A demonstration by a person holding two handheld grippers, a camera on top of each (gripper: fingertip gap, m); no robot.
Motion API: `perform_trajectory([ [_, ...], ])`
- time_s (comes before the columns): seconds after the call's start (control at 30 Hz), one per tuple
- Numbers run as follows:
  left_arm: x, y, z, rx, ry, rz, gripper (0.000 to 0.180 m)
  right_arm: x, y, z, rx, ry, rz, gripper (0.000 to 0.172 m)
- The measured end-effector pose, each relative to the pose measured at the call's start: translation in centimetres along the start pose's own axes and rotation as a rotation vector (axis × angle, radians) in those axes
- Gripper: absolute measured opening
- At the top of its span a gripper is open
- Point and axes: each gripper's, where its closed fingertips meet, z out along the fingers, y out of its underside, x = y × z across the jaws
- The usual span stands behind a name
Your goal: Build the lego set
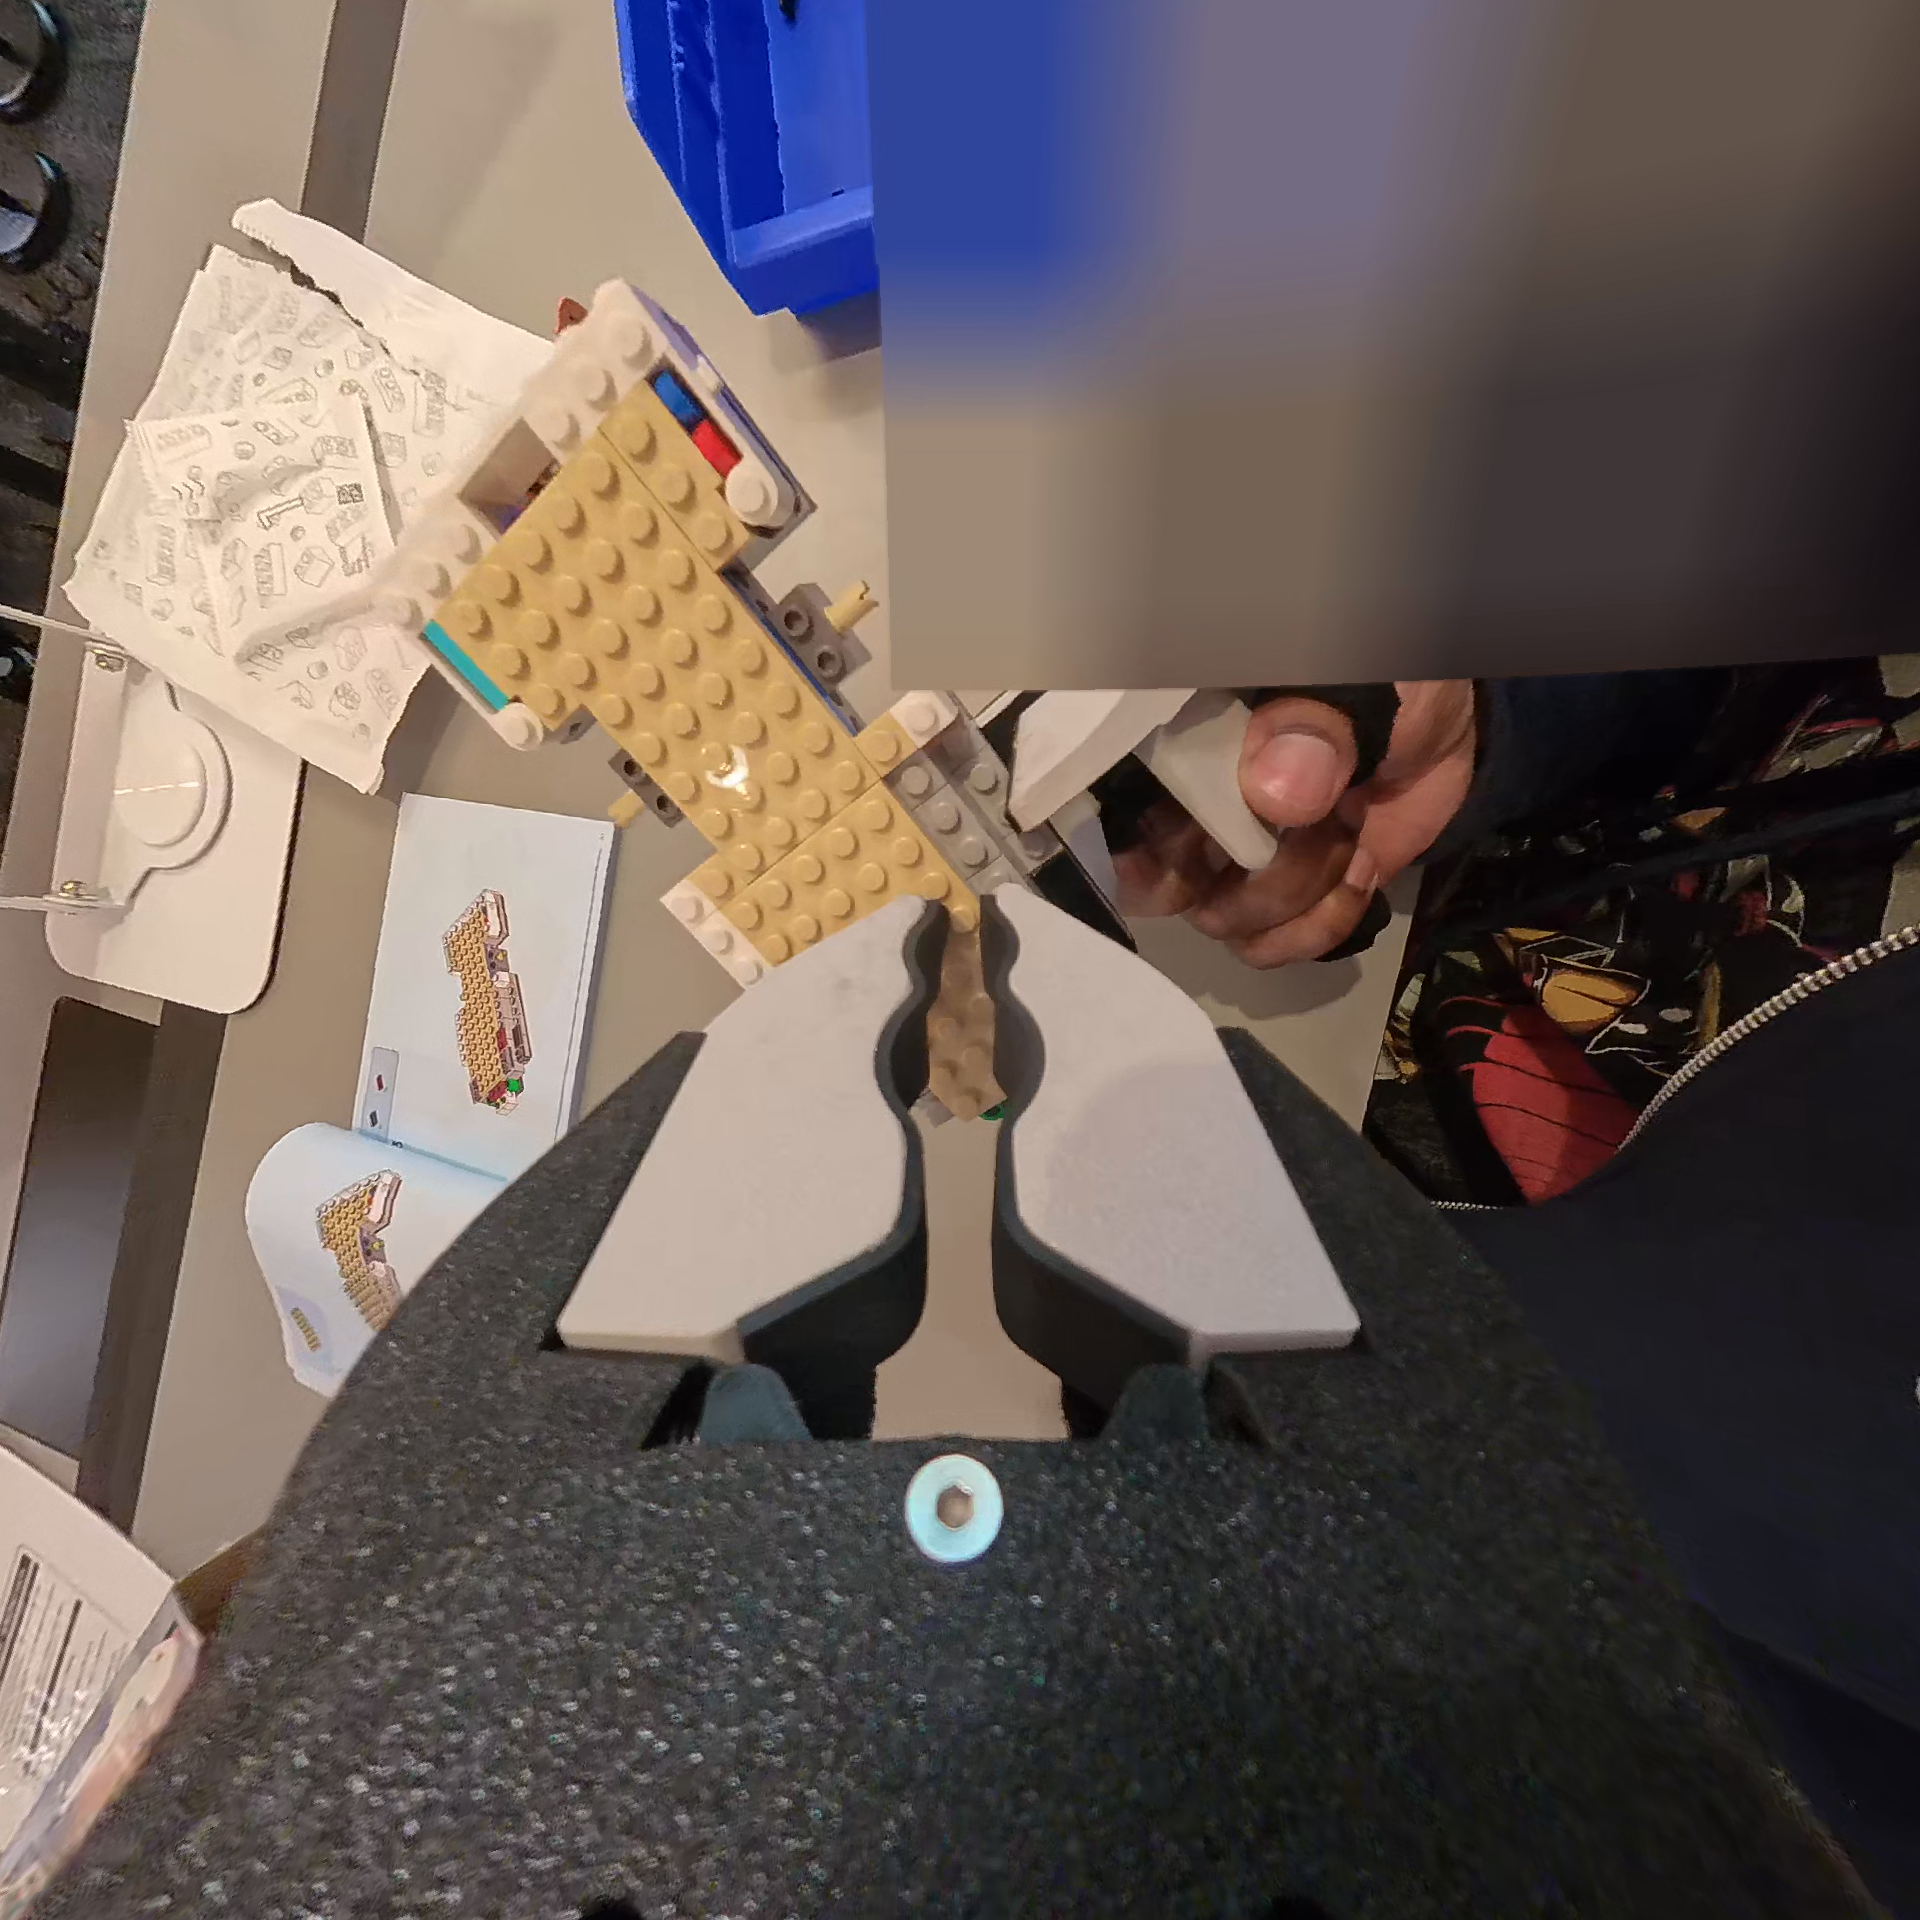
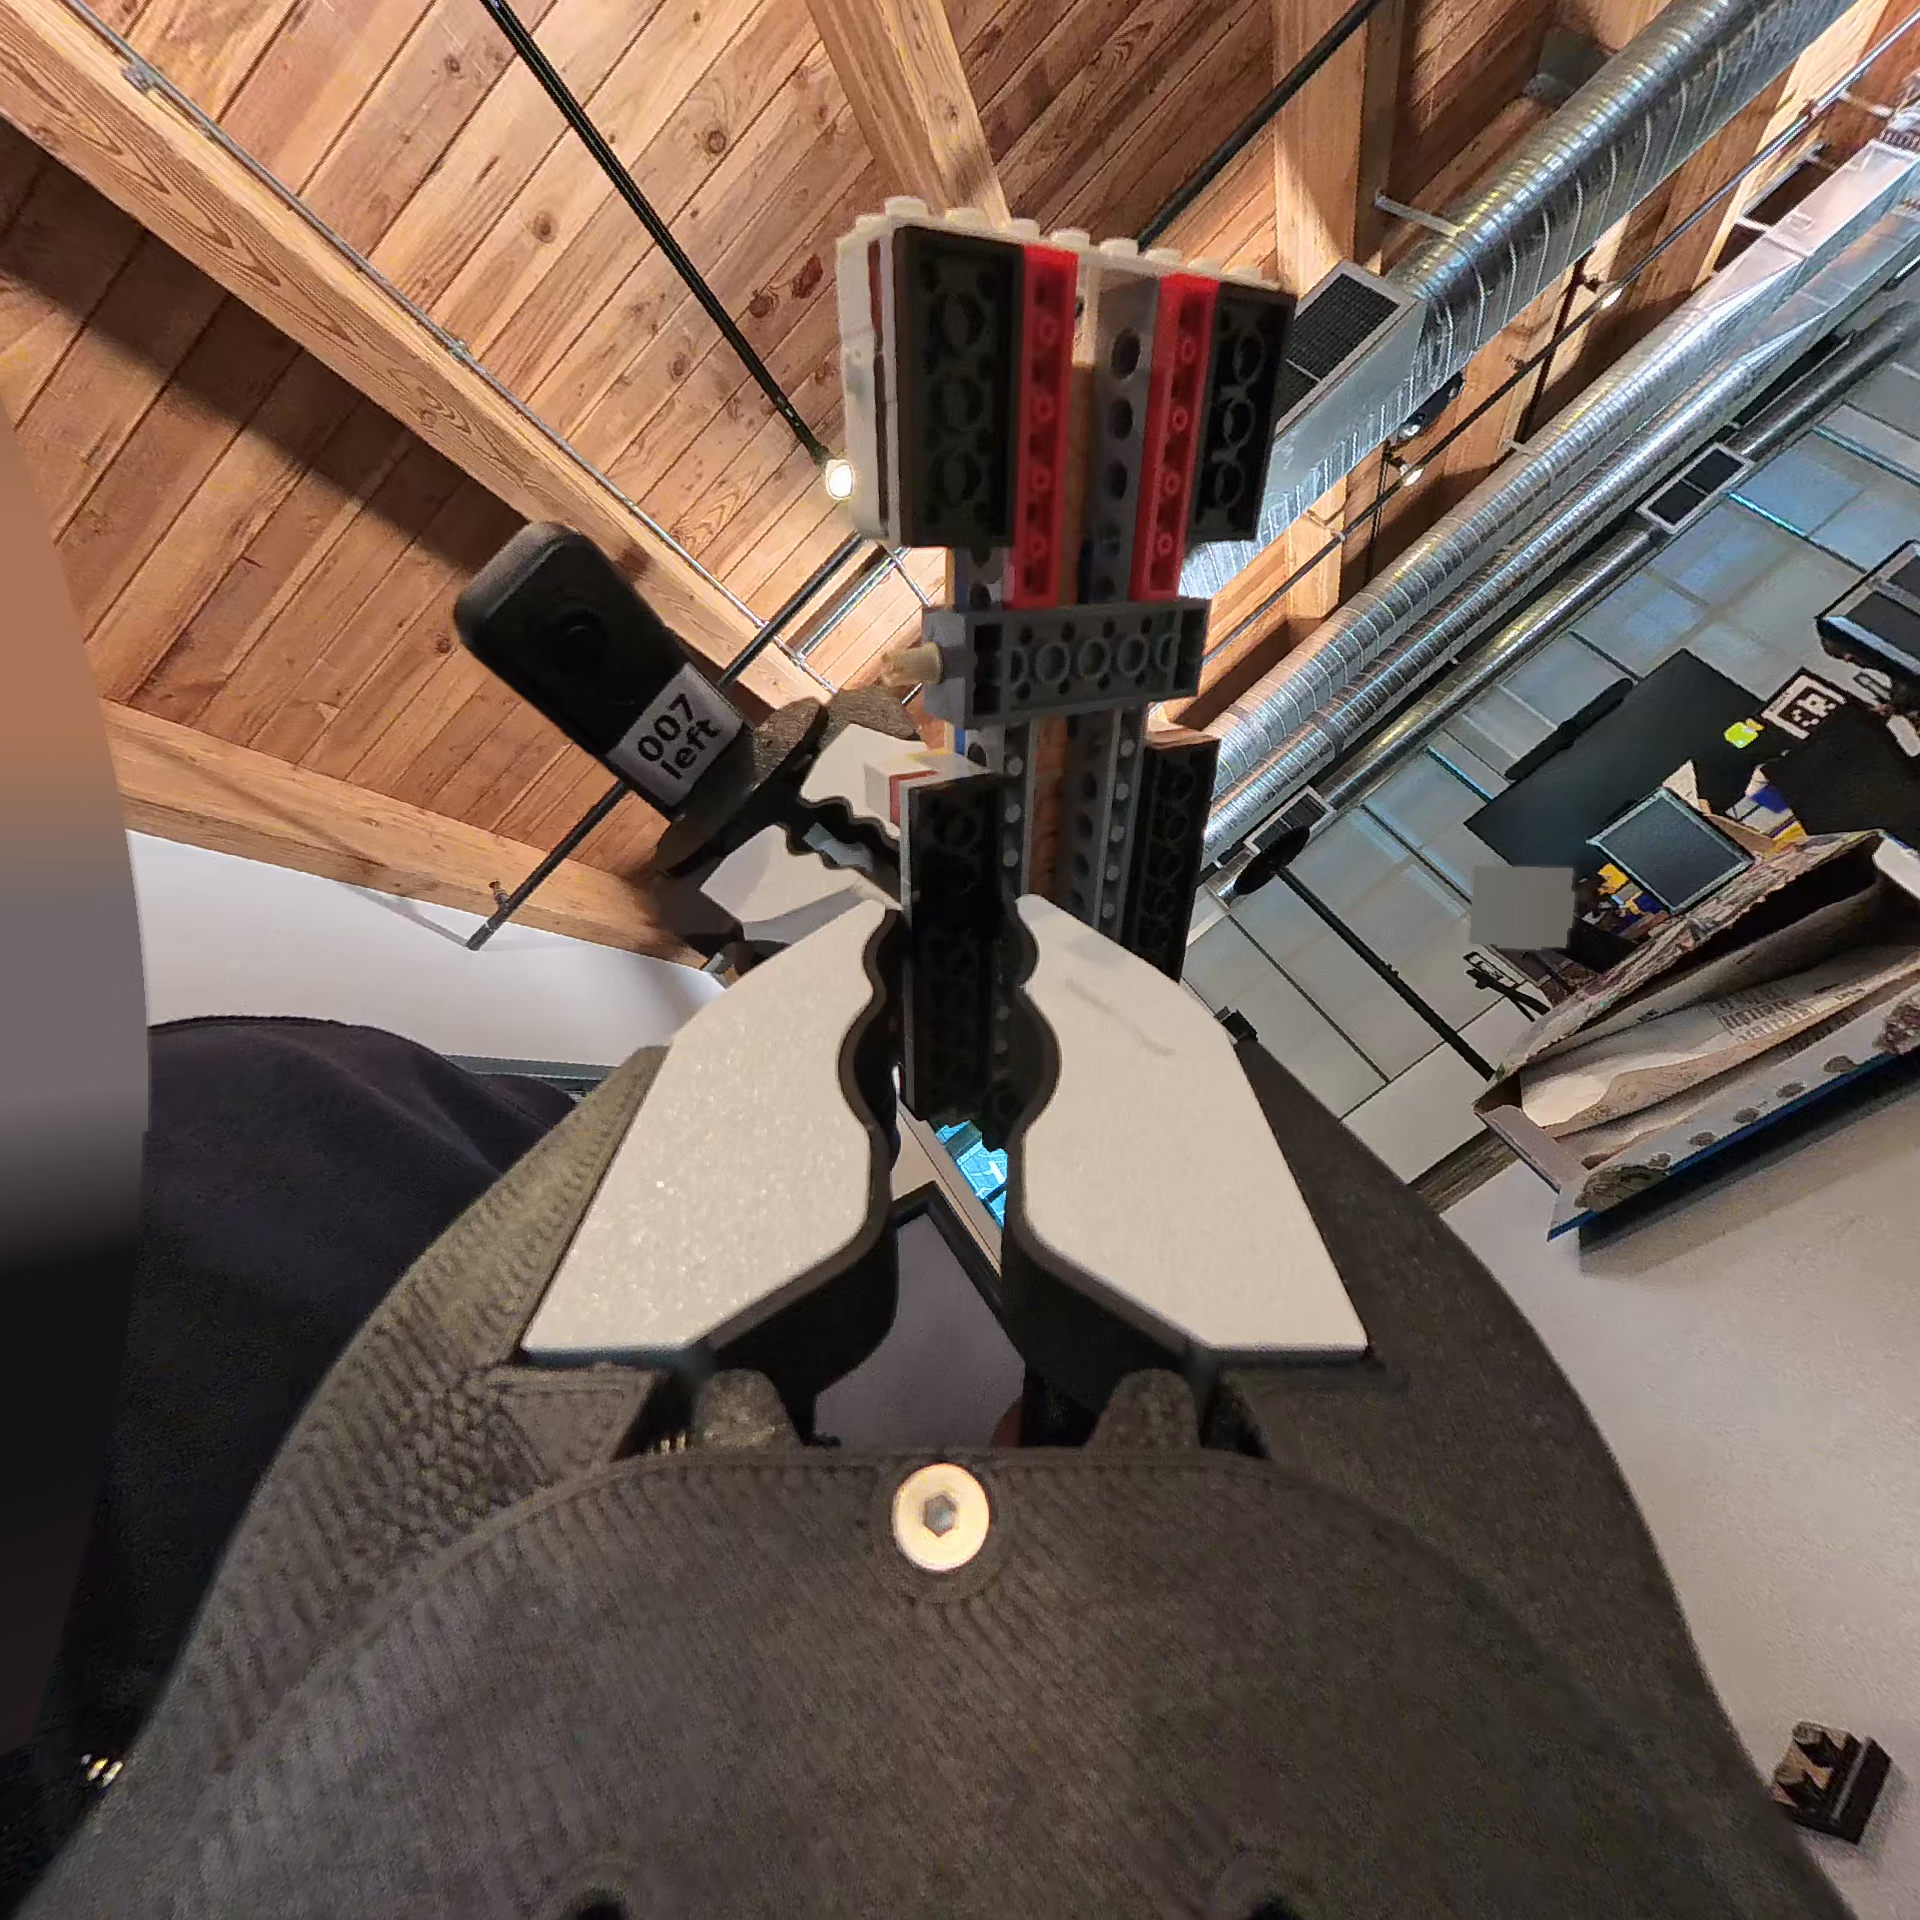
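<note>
A brick model [image 1: 665, 665] with a tan studded top and white edge bricks is held in the air above the grey table [image 1: 488, 156]. My left gripper [image 1: 961, 904] is shut on a tan plate [image 1: 964, 1023] at the model's near corner. My right gripper [image 1: 1049, 831], gripped by a person's hand [image 1: 1309, 831], clamps the model's grey end from the right. In the right wrist view my right gripper [image 2: 951, 914] is shut on a black plate [image 2: 951, 862] on the model's underside [image 2: 1081, 416]. The left gripper [image 2: 821, 842] meets the model from the left there.
A blue bin [image 1: 769, 156] stands at the back. Crumpled printed paper bags [image 1: 260, 499] and an open instruction booklet [image 1: 488, 956] lie to the left below the model. A torn cardboard box [image 2: 1714, 1039] and a small dark brick [image 2: 1834, 1782] sit on the table. The grippers are tip to tip, or close to it.
</note>
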Motion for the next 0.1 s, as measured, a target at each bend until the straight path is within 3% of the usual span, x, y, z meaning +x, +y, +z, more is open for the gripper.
perform_trajectory([
  [0.1, -0.07, 0.01, 0.0, 0.01, 0.006, -0.036, 0.006, 0.05, 0.07, 0.02, -0.004, 0.006, -0.008, 0.017],
])
